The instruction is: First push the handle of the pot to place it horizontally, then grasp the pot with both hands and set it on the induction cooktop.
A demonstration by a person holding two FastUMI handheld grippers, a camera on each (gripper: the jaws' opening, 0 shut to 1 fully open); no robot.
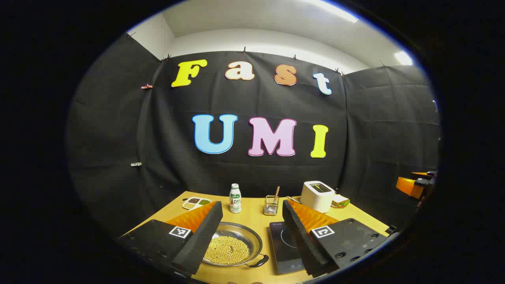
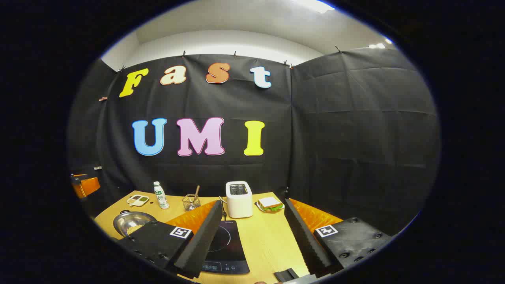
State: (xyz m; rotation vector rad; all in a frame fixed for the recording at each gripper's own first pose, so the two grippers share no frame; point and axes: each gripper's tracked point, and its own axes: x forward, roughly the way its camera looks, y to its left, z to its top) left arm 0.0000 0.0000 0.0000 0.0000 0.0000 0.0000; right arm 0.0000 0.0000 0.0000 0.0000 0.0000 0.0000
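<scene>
A shallow steel pot (image 1: pixel 232 244) holding yellow beans sits on the wooden table, left of the black induction cooktop (image 1: pixel 282 246). One black loop handle (image 1: pixel 259 261) sticks out at the pot's near right, towards the cooktop's front corner. The pot's left side is hidden behind my left finger. My left gripper (image 1: pixel 251 205) is open above the near table edge, its fingers framing the pot and cooktop and touching nothing. In the right gripper view, my right gripper (image 2: pixel 252 203) is open and empty, with the cooktop (image 2: pixel 227 246) under its left finger and the pot (image 2: pixel 132 223) far left.
At the back of the table stand a white toaster (image 2: pixel 239 199), a sandwich on a plate (image 2: pixel 270 204), a wire cup with a stick (image 2: pixel 191 202), a white bottle (image 2: pixel 159 195) and a small compartment tray (image 2: pixel 137 200). Bare wood (image 2: pixel 268 240) lies right of the cooktop.
</scene>
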